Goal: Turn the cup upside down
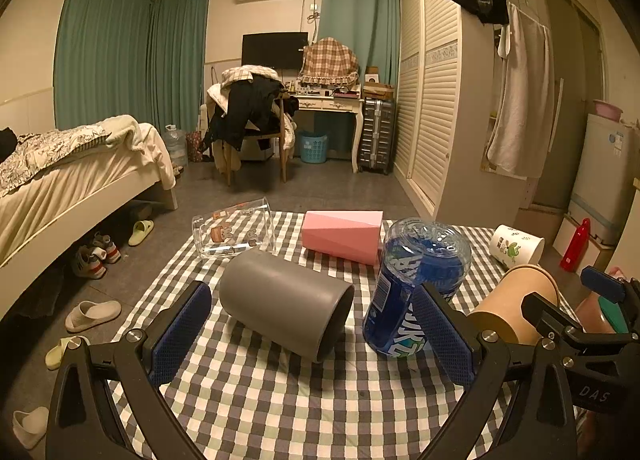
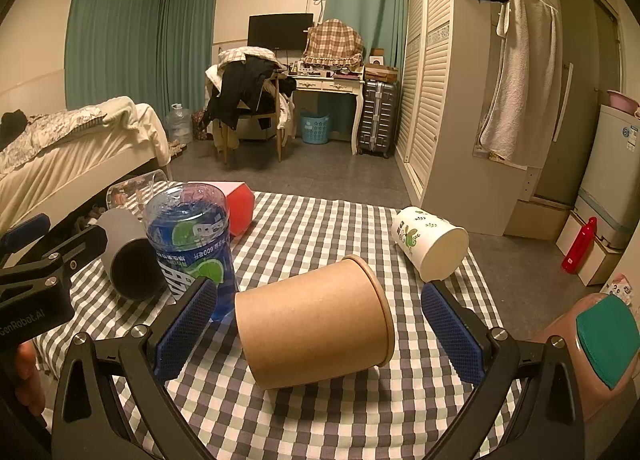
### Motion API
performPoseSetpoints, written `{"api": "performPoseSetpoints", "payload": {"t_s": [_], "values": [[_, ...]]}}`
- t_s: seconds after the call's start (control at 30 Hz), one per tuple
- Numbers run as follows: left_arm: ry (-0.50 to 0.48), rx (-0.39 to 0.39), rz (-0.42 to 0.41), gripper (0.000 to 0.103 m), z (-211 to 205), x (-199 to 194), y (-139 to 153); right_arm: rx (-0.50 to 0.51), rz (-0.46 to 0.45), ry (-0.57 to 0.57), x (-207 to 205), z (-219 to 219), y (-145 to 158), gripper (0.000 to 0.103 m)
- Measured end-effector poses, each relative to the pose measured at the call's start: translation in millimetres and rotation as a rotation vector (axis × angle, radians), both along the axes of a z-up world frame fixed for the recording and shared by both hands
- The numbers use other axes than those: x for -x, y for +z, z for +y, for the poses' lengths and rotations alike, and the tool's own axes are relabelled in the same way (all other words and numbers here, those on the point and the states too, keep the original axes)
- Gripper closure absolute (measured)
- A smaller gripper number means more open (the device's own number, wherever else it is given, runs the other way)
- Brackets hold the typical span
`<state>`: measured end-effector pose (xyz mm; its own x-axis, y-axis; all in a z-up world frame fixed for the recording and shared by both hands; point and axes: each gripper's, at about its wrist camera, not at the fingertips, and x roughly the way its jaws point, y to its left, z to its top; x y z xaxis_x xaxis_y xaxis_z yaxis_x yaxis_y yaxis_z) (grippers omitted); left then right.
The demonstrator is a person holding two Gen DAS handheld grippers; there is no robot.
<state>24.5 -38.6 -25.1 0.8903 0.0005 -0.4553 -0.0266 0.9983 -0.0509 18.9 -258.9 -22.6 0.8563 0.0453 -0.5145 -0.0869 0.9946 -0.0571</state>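
Observation:
A grey cup [image 1: 286, 302] lies on its side on the checked cloth [image 1: 304, 400], mouth toward the right front. My left gripper [image 1: 316, 334] is open, its blue pads on either side of that cup without touching it. A brown paper cup [image 2: 316, 322] lies on its side, rim to the right. My right gripper [image 2: 320, 334] stands open around it, pads apart from its walls. A blue plastic cup [image 1: 414, 284] stands upside down between the two. The grey cup [image 2: 130, 260] shows at left in the right wrist view, and the brown cup [image 1: 514, 310] at right in the left wrist view.
Lying on their sides at the back are a clear glass [image 1: 234, 234], a pink faceted cup [image 1: 342, 236] and a white printed cup [image 2: 430, 242]. A brown cup with a teal patch [image 2: 600, 344] sits at the right edge. The table's far edge drops to the floor.

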Motion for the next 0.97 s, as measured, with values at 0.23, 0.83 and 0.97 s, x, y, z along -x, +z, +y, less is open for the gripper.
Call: {"api": "performPoseSetpoints", "payload": {"t_s": [0.23, 0.83, 0.97], "values": [[-0.001, -0.001, -0.001, 0.000, 0.3, -0.5, 0.6, 0.003, 0.002, 0.001, -0.3, 0.0, -2.8, 0.001], [0.005, -0.009, 0.017, 0.000, 1.4, 0.6, -3.8, 0.007, 0.007, 0.002, 0.0, 1.2, -6.7, 0.001], [-0.009, 0.003, 0.009, 0.000, 4.9, 5.9, -7.0, 0.007, 0.007, 0.002, -0.3, 1.4, -5.9, 0.001]]}}
